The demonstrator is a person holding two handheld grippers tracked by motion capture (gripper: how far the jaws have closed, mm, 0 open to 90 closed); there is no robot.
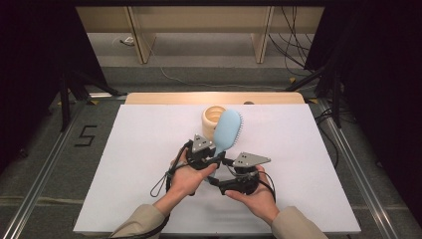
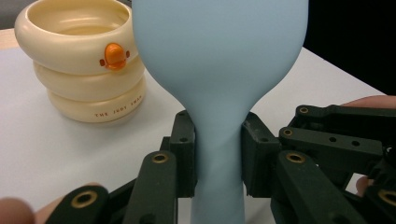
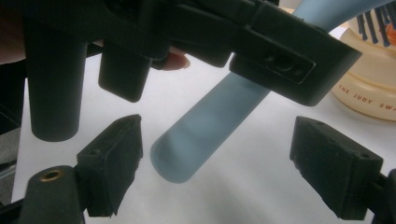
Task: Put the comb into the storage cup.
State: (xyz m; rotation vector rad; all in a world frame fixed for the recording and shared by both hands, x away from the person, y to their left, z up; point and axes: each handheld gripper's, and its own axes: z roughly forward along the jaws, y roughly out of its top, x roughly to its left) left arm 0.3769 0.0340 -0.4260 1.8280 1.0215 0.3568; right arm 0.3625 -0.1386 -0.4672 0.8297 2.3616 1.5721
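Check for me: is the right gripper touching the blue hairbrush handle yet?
Apart. In the right gripper view, the right gripper has its jaws wide open, with white table visible between each pad and the hairbrush handle.

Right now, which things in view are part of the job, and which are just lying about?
In the job:
- blue hairbrush, handle clamped in the left claw
- right claw, open around the handle's end, not touching it
- cream ringed cup just behind the brush

Lying about:
- loose cables on the floor beyond the table
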